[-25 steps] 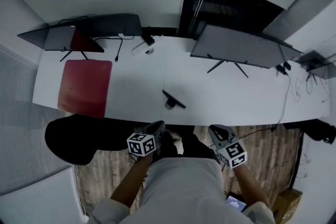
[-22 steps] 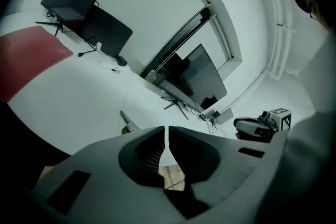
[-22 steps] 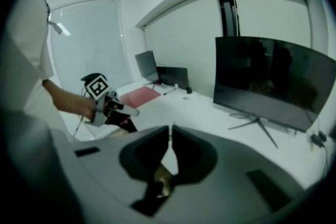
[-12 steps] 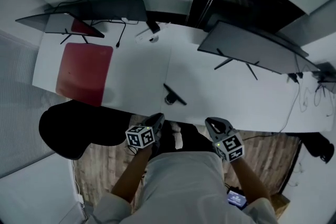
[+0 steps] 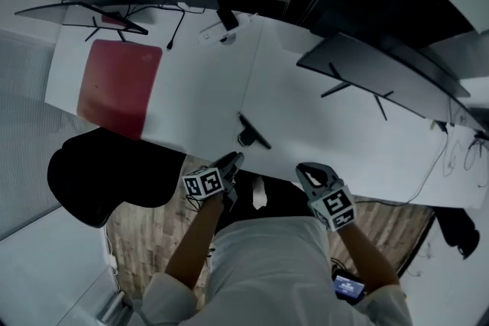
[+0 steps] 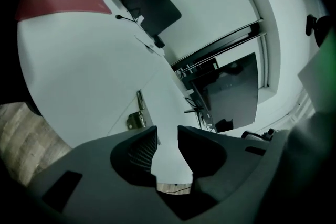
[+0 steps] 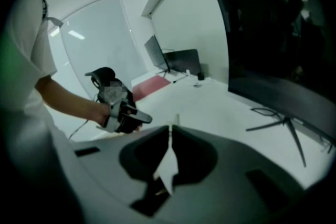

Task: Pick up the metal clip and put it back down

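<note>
Though empty, right tongs (image 5: 305, 168) nose-down.

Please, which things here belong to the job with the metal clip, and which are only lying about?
For the job: metal clip, near the front edge of the white table; left tongs, jaws have just been opening, nothing between them; right tongs, shut.
Lying about: red mat, monitors, black chair.
</note>
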### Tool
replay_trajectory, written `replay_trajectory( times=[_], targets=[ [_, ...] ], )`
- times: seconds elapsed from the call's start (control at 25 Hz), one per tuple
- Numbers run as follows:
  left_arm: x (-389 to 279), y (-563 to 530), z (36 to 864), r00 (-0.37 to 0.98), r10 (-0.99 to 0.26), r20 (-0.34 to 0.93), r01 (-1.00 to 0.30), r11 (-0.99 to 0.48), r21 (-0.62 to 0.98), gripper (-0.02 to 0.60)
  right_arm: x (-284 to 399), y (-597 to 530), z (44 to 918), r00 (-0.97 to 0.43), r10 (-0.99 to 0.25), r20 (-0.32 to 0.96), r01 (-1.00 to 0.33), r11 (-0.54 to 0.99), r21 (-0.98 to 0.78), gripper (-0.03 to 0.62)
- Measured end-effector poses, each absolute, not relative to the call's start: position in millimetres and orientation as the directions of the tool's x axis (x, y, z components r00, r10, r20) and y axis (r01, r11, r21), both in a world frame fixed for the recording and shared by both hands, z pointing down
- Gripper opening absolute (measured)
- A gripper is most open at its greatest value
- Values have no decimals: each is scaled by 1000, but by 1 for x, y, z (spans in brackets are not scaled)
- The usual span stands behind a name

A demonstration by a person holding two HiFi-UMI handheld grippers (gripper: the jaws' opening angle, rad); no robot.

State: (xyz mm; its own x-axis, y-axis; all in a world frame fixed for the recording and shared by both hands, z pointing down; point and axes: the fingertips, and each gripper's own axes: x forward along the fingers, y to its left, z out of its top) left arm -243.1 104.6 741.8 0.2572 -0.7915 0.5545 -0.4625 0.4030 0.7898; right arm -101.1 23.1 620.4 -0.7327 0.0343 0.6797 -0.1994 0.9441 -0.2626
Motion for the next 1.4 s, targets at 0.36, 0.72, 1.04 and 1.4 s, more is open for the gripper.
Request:
replay_trajectory(
  times=[0.36,0.72,1.04,1.4],
  targets=[
    [-241,89,787,257,-770,584,-384,473,793,213,-114,8,641,-726,123,677,-139,937,-319,38],
    [-240,78,809,250,-767,591,-334,505,796,221,-115,-1,661,-720,169,673,-117,926,-359,38],
    [-243,68,820,240,-784,573,-270,513,815,207,-111,-10,672,-718,174,674,-132,916,-378,37],
    [-246,63,830,227,-778,585,-233,540,809,82,-102,-14,681,-711,180,679,-145,908,-392,38]
  ],
)
